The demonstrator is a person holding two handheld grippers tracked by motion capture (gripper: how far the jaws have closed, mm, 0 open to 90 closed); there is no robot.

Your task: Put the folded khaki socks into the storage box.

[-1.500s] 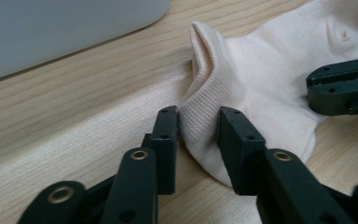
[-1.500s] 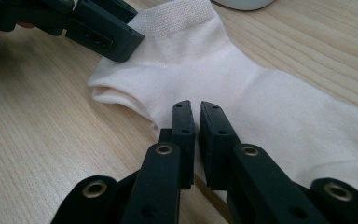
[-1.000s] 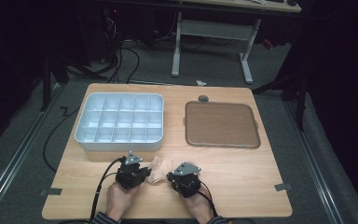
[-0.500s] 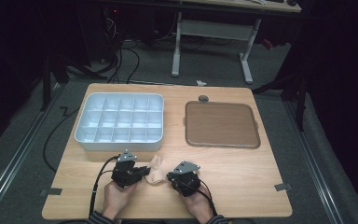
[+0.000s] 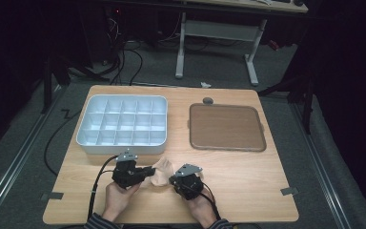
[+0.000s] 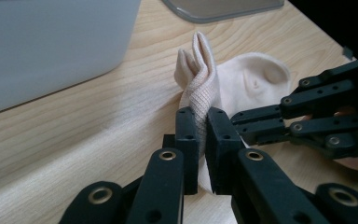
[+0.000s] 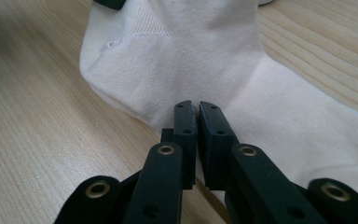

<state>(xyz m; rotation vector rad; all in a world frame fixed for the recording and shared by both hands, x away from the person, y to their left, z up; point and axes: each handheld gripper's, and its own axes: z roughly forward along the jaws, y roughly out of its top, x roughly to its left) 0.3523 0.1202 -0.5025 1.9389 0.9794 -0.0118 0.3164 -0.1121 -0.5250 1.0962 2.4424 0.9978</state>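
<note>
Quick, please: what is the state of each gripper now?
Left gripper: closed on the sock.
Right gripper: closed on the same sock.

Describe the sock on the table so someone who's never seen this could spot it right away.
Start at the wooden table and find the white divided tray on its left half. Just in front of the tray, near the table's front edge, lies the sock, pinched between the left hand-held gripper and the right hand-held gripper. It is the one soft, cream, crumpled thing there.
</note>
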